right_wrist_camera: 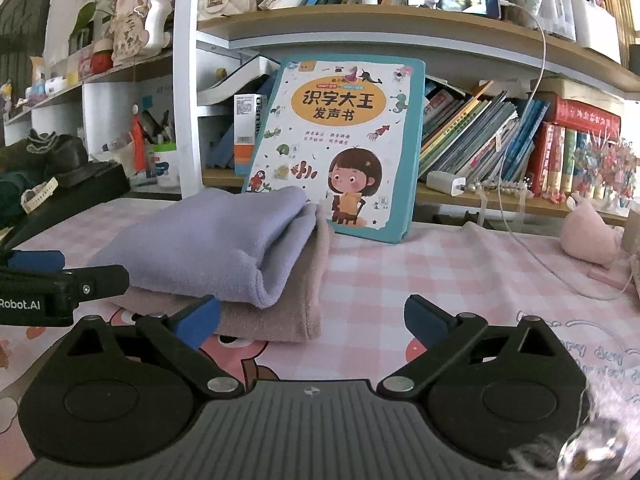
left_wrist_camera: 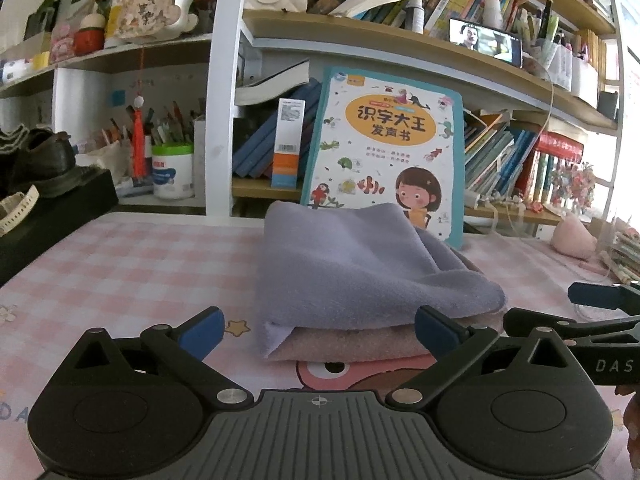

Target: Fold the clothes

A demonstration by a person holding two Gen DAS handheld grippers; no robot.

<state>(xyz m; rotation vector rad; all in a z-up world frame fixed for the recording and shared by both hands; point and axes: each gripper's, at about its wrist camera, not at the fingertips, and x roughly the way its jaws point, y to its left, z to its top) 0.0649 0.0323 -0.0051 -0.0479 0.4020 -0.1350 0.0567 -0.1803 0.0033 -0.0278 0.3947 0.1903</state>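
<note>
Folded lavender cloth (left_wrist_camera: 360, 264) lies stacked on folded pink cloth (left_wrist_camera: 352, 342), in front of the picture book (left_wrist_camera: 386, 148), likely finished; left gripper (left_wrist_camera: 318, 330) and right gripper (right_wrist_camera: 312, 318) gape empty.

A folded lilac cloth (right_wrist_camera: 208, 240) lies on a folded pink one (right_wrist_camera: 280, 312) mid-table (right_wrist_camera: 420, 264), before a book (right_wrist_camera: 340, 140) (upright). Right gripper (right_wrist_camera: 312, 320) gapes, empty; the left gripper (right_wrist_camera: 60, 280) shows at the left edge.

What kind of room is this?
Probably a child's study corner at home: packed bookshelves, a children's picture book leaning against them, and a pink checked table cover with cartoon prints, holding folded cloths.
</note>
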